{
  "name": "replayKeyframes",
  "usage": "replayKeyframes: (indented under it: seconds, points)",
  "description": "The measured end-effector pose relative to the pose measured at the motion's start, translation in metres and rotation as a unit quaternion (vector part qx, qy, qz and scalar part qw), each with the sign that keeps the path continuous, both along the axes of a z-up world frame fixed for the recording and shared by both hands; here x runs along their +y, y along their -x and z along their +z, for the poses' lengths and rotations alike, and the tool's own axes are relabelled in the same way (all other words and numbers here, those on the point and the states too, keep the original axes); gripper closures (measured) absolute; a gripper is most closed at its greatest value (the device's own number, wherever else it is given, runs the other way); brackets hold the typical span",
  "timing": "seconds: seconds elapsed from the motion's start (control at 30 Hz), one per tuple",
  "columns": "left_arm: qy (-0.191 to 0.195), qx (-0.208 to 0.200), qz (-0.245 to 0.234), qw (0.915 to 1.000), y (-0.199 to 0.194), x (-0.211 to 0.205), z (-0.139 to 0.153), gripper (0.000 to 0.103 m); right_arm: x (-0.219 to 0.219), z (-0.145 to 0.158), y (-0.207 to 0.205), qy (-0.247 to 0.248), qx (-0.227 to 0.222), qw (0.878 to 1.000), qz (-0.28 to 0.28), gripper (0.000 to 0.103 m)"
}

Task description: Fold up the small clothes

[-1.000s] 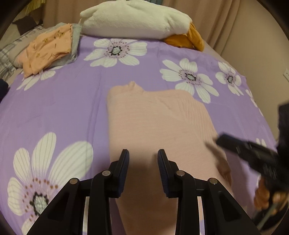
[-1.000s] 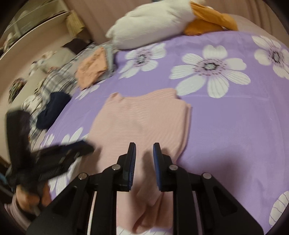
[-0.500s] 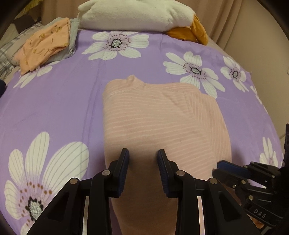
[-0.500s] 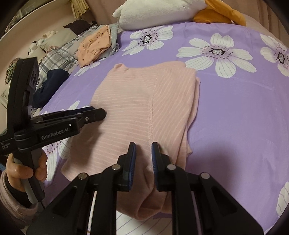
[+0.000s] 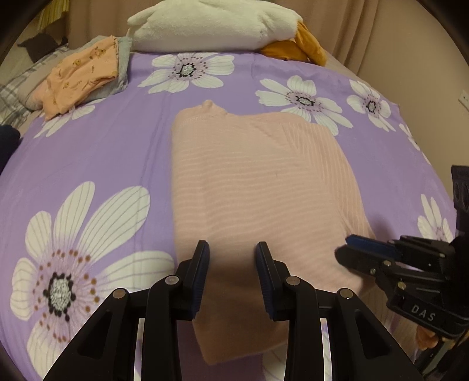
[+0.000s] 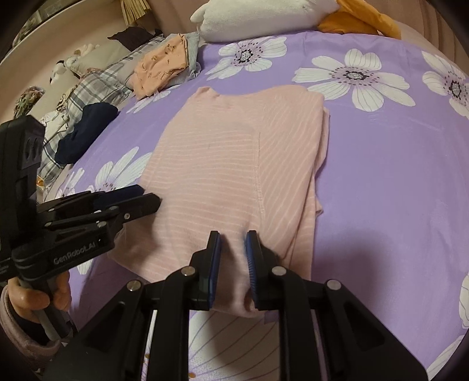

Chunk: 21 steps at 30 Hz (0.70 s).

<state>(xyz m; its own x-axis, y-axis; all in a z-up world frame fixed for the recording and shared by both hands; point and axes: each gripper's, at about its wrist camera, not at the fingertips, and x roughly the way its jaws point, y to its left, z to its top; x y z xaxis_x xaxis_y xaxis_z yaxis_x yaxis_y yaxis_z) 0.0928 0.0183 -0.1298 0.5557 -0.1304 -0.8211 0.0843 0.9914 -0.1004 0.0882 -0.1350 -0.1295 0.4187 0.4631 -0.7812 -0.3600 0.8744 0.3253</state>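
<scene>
A pale pink striped garment (image 5: 258, 187) lies partly folded on the purple flowered bedspread (image 5: 117, 152), its right side folded over the middle. It also shows in the right wrist view (image 6: 234, 164). My left gripper (image 5: 231, 255) is open and empty, hovering over the garment's near hem. It also shows at the left of the right wrist view (image 6: 140, 196). My right gripper (image 6: 233, 246) is open with a narrow gap, over the near hem on the garment's right part. It shows at the right of the left wrist view (image 5: 354, 252).
A folded orange printed garment on grey cloth (image 5: 85, 76) lies at the far left. A white plush pillow (image 5: 211, 26) and an orange cushion (image 5: 296, 49) lie at the head. A plaid pillow (image 6: 88, 91) and dark blue cloth (image 6: 85, 132) lie off the left side.
Both grippers have come down and closer to the garment's near hem. The right gripper's gap has widened slightly. The garment has not moved.
</scene>
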Motion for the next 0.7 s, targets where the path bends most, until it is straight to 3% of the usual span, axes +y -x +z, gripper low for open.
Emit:
replayKeyframes:
  seconds: [0.7]
  points:
    - [-0.005,0.023,-0.004,0.9997,0.032,-0.006,-0.01,0.07,-0.003,-0.001,0.019,0.022,0.004,1.0,-0.003,0.083]
